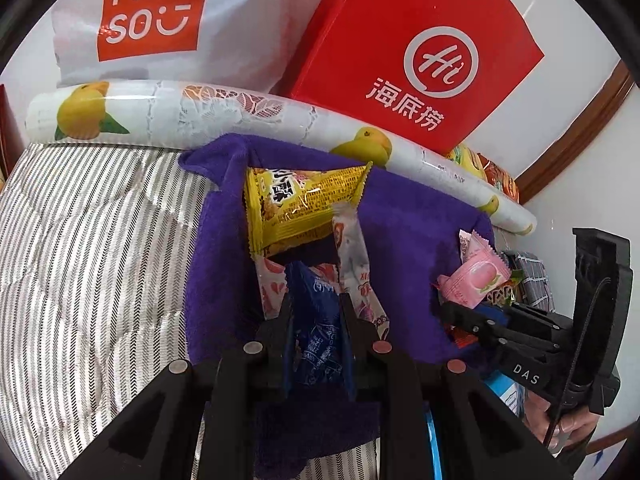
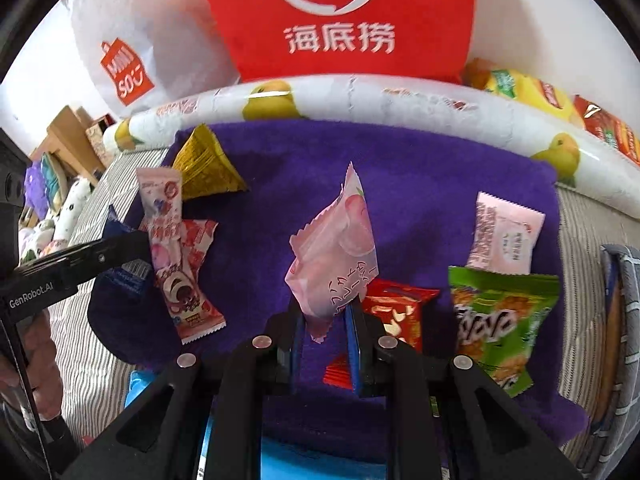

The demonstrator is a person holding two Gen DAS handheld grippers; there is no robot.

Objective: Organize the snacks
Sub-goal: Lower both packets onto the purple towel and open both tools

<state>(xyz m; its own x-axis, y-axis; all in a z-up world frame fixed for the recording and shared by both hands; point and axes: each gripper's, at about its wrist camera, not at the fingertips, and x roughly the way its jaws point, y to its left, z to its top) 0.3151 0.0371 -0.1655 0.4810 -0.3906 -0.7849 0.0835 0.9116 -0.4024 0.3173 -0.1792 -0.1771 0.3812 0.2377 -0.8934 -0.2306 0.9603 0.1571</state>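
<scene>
A purple towel lies on striped bedding with snack packets on it. My left gripper is shut on a dark blue packet, just in front of a yellow packet and two pink-and-white strip packets. My right gripper is shut on a pink peach packet, held upright above the towel. Beside it lie a red packet, a green packet and a pale pink packet. At the left of the right wrist view, the left gripper reaches in beside a pink bear-print packet and a gold packet.
A roll printed with yellow fruit borders the towel's far side. Behind it stand a red bag and a white Miniso bag. Yellow and red snack bags lie at the back right. Striped bedding stretches left.
</scene>
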